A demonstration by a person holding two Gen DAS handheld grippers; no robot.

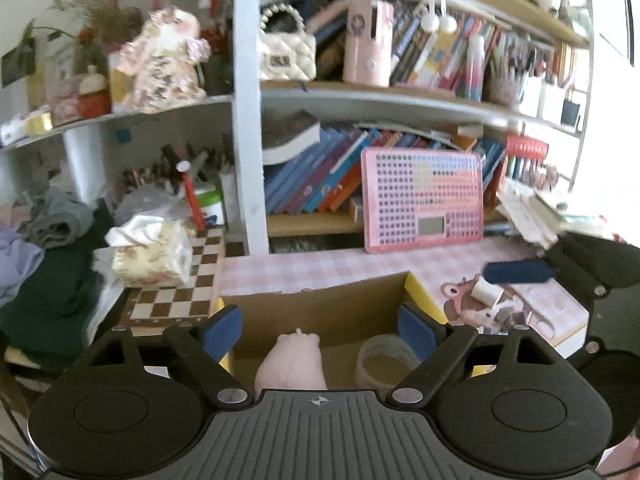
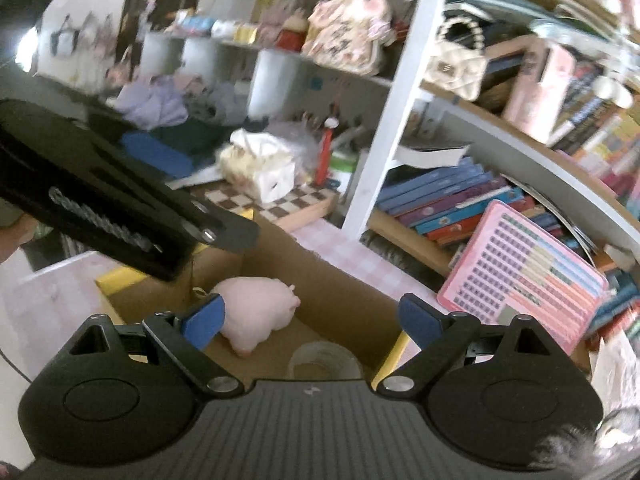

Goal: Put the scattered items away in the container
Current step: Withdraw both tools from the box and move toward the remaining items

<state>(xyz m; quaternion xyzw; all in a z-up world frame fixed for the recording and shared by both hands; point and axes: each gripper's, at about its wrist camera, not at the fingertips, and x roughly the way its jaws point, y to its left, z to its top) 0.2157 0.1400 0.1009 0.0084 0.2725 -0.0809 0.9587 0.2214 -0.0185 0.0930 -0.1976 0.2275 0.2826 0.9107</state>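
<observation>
Saw the left claw [image 1: 320, 330] spread wide above the near edge of the cardboard box [image 1: 320, 304], with nothing between its blue pads [image 1: 222, 334]. Saw the right claw [image 2: 312, 320] spread just as wide over the same box, also gripping nothing. Caught one blue pad of the right claw at the right edge of the left view, and the black body of the left claw across the upper left of the right view.

Found the cardboard box standing open on the pink checked table [image 1: 320, 264], yellow on its outer corners. Found a pink soft toy [image 1: 292, 364] lying on the box floor, towards the left side. Found a roll of tape [image 1: 384, 360] lying flat on the floor beside it, towards the right wall and apart from the toy.

Noticed a small white piece [image 1: 486, 292] out on the table to the right of the box, too blurred to name.

Noted a chessboard [image 1: 176, 296] just left of the box, carrying a pack of tissues [image 1: 148, 256]. Noted a pink button board [image 1: 424, 200] leaning against the books [image 1: 312, 184] on the lower shelf behind the table.
</observation>
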